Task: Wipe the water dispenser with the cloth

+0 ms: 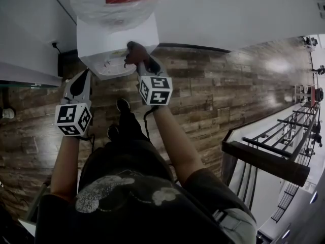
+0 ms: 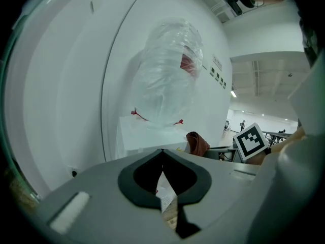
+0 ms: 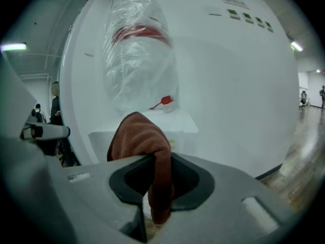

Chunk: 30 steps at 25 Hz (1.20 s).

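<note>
dispenser count: just one water dispenser [image 1: 116, 47], white, standing against the white wall on the wood-look floor [image 1: 218, 85]
bottle count: one bottle [image 1: 114, 4] sitting on top of it, wearing a clear plastic wrap with a red patch showing through
cloth count: one cloth [image 3: 139, 136], reddish brown, bunching up above the jaws and hanging down between them
right gripper [image 3: 157, 161]: jaws clamping on the cloth and holding it up at the dispenser's front edge, just under the bottle; can't tell if it's actually touching the dispenser
left gripper [image 2: 162, 154]: jaws sitting pressed together at the tips with nothing in them, hovering by the left front corner of the dispenser, apart from the cloth
gripper count: two, each carrying one marker cube [image 1: 72, 119], so two cubes total
forearms [image 1: 66, 161]: two, bare, reaching forward with one behind each gripper
</note>
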Tool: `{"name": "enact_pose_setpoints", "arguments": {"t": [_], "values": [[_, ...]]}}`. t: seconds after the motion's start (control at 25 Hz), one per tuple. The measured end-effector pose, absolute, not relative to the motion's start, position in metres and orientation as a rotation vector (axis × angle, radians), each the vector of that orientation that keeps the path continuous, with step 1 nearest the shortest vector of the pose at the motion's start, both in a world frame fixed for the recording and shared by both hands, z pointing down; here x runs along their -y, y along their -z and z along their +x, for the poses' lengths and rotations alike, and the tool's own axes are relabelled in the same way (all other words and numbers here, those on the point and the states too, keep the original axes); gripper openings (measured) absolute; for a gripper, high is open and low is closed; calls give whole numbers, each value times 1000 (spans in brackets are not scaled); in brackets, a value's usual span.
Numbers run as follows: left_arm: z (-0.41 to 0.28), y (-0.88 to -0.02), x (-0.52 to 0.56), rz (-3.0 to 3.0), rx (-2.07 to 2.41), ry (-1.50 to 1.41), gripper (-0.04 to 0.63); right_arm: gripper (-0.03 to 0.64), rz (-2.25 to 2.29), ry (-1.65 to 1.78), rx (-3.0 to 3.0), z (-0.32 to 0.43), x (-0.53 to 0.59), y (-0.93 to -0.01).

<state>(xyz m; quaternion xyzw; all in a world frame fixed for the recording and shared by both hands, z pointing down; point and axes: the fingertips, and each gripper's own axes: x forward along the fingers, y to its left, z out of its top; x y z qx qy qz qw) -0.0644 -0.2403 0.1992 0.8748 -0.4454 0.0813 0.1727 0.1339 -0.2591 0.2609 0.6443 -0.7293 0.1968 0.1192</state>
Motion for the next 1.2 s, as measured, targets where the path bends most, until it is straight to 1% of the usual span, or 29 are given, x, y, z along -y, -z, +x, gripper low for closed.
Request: {"name": "enact_pose_setpoints", "arguments": {"t": [0.48,0.72,0.92,1.2], "values": [[-38,-198,242,2519,1192,-235,19,60,2071,-678,1996,194,254,-269],[-45,-192,230,2541,1180,-205,20,60,2141,-635,1953,202,228,-250],[-41,-209,208,2557,1122,-194,20,60,2157,-630,1913,206,208,-252],[-24,-210,213,2560,1189,-181,20,60,2155,-665,2007,211,232,-263]]}}
